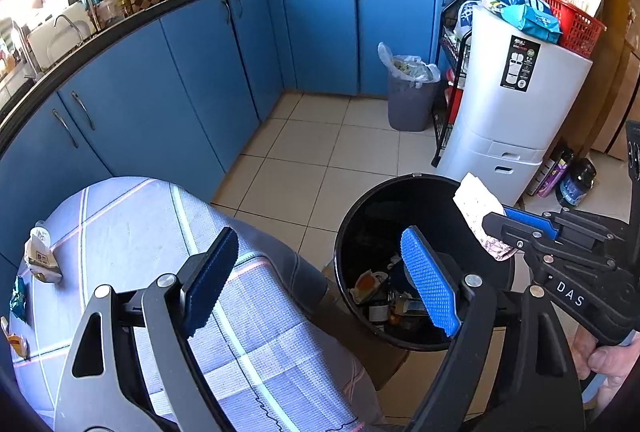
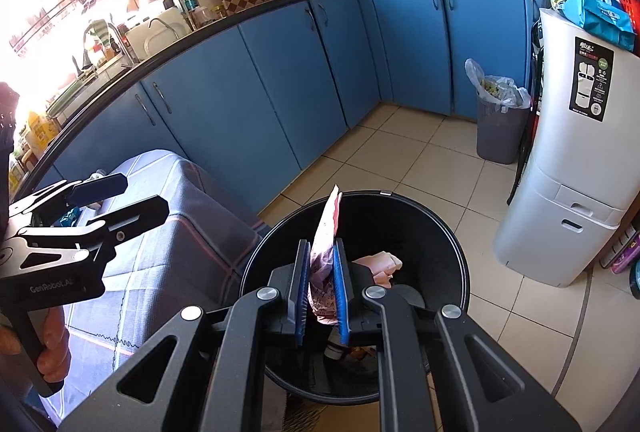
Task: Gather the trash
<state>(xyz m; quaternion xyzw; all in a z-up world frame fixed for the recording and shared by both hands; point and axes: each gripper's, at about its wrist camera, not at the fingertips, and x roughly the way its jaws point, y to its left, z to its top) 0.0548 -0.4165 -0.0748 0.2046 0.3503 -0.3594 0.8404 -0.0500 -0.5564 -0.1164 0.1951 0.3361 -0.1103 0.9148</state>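
Observation:
My right gripper (image 2: 321, 252) is shut on a crumpled pink-and-white wrapper (image 2: 326, 232), held upright over the open black bin (image 2: 452, 244). In the left wrist view the same wrapper (image 1: 478, 208) sticks out of the right gripper (image 1: 500, 226) above the bin's rim (image 1: 348, 224). Several pieces of trash (image 1: 372, 282) lie in the bin's bottom. My left gripper (image 1: 320, 272) stands open with nothing between its fingers, between the cloth-covered table (image 1: 120, 224) and the bin. Wrappers (image 1: 40, 256) lie on the table's left side.
Blue cabinets (image 1: 200, 72) curve along the left and back. A grey bin with a plastic liner (image 1: 412, 92) stands in the far corner beside a white appliance (image 1: 516, 104). Bottles (image 1: 572, 180) sit on the tiled floor at right. A hand (image 1: 612, 360) holds the right gripper's handle.

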